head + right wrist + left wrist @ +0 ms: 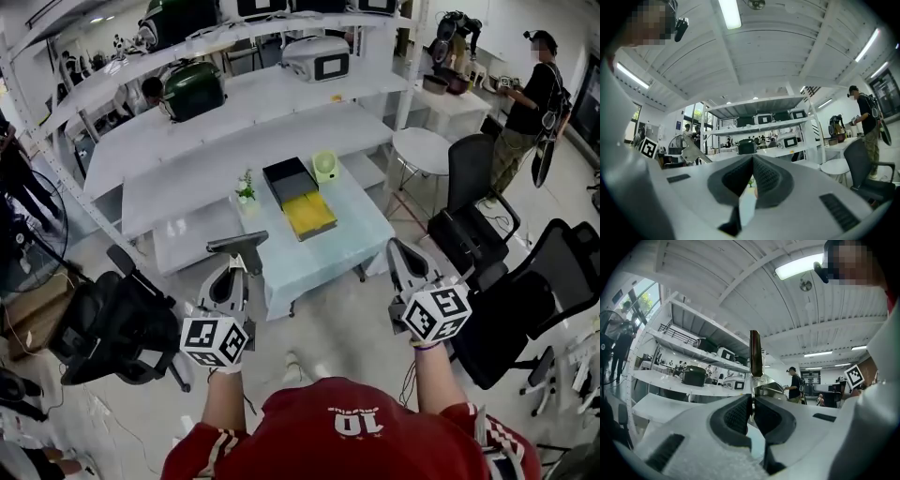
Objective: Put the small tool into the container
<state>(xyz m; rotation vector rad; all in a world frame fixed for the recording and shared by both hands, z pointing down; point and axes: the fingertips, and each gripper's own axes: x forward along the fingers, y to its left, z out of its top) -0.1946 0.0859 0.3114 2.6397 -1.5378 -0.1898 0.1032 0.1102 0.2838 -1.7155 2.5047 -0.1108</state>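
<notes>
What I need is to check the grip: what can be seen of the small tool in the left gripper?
The small tool has a dark, straight bar across its far end and a shiny metal body below it. The left gripper is shut on that metal part, pads pressed to both faces. The tool sticks out ahead of the jaws, in mid-air, touching nothing else.
</notes>
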